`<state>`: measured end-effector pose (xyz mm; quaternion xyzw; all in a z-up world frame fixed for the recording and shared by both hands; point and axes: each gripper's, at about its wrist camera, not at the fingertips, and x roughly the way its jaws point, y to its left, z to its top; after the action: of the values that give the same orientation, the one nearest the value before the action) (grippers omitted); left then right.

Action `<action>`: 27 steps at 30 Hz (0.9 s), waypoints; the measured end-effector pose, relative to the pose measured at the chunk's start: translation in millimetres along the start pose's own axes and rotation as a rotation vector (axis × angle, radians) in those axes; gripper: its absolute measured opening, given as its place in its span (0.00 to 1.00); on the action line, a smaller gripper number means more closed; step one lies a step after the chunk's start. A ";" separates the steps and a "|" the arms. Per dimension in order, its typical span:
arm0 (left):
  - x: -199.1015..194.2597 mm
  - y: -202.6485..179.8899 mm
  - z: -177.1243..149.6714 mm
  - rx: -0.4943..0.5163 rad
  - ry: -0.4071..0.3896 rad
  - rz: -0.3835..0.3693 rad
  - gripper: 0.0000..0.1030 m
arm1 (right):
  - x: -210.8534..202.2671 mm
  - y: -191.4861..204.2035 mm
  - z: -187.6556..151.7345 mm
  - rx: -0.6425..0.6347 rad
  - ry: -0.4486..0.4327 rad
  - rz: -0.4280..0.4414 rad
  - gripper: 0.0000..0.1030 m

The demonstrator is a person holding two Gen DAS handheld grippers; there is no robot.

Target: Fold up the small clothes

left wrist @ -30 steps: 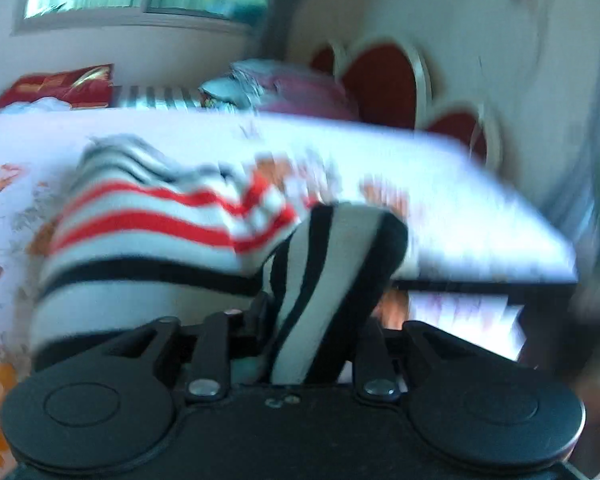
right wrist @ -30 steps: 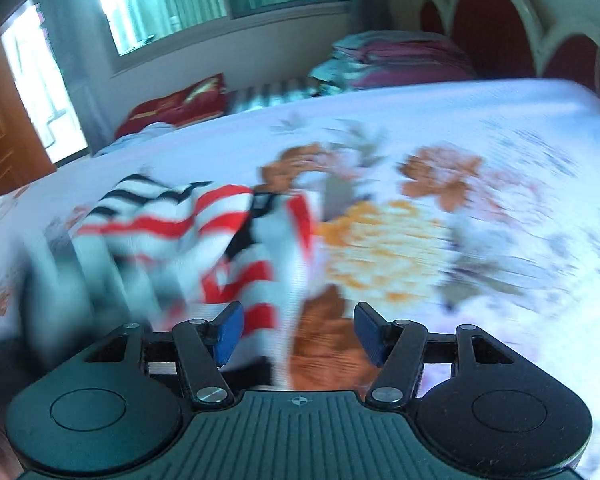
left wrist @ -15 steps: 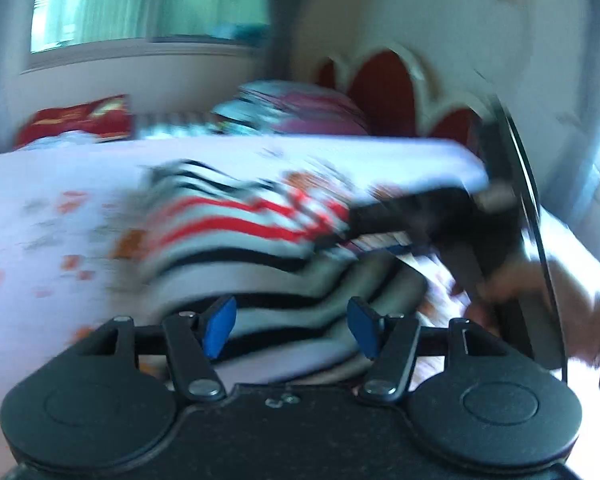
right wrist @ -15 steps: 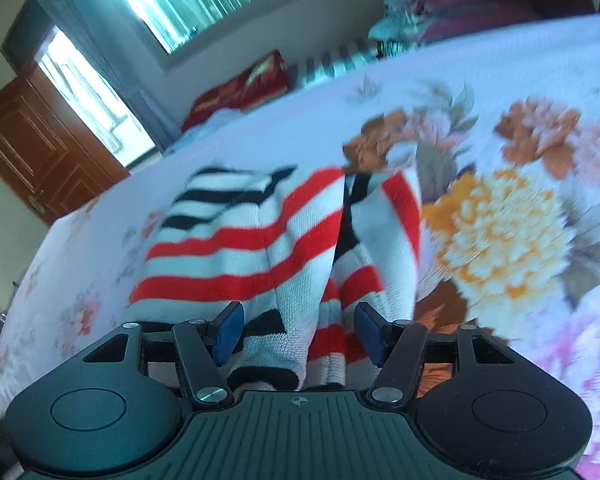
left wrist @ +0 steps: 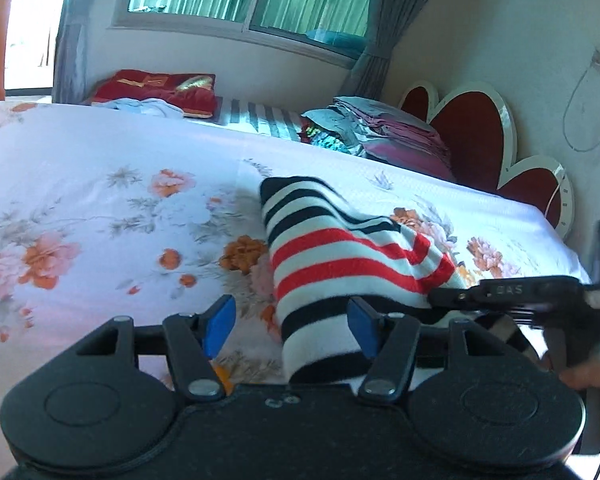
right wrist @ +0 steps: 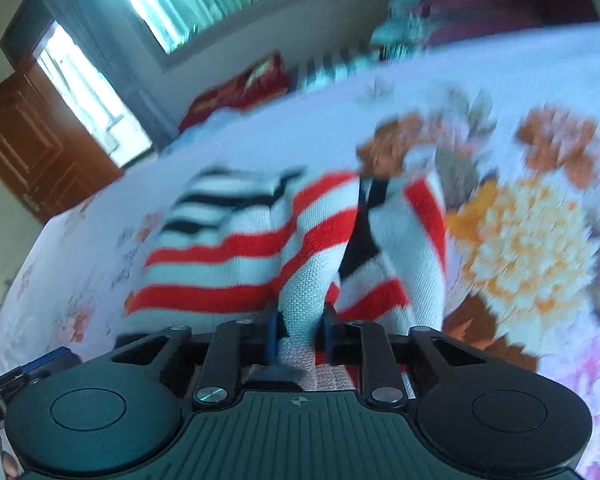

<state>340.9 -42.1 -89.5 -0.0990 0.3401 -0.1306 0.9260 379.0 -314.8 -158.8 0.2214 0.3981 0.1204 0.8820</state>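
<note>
Knit striped garment [left wrist: 340, 264], partly folded, lies on floral bedsheet [left wrist: 100, 208]. Left wrist view: left gripper [left wrist: 288, 320] gaping, near hem between its pads, unheld. Right wrist view: right gripper [right wrist: 300, 336] pinches a white fold [right wrist: 300, 312]; a thin bite may slip, undoing the fold.

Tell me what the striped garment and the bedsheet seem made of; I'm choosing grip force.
Striped garment: looks like soft knit, with loop texture visible near the right gripper. Bedsheet: seems thin, smooth, matte woven fabric with a printed floral pattern.
</note>
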 end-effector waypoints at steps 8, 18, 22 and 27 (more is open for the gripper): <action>28.8 -30.0 2.9 0.058 0.013 -0.098 0.58 | -30.0 1.4 -21.1 -0.081 -0.120 -0.138 0.18; 59.2 -27.1 -12.2 0.058 0.113 -0.121 0.65 | -28.7 -23.3 -35.2 0.058 -0.112 -0.185 0.28; 59.9 -25.5 -11.9 0.076 0.113 -0.128 0.66 | -55.9 -26.2 -32.8 0.064 -0.089 -0.136 0.28; 62.2 -27.6 -12.6 0.090 0.117 -0.128 0.67 | -81.0 -32.0 -48.3 0.127 -0.068 -0.090 0.28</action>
<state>373.6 -88.7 -129.0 -0.0713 0.3805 -0.2104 0.8977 290.7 -359.9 -150.0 0.2629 0.3843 0.0474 0.8837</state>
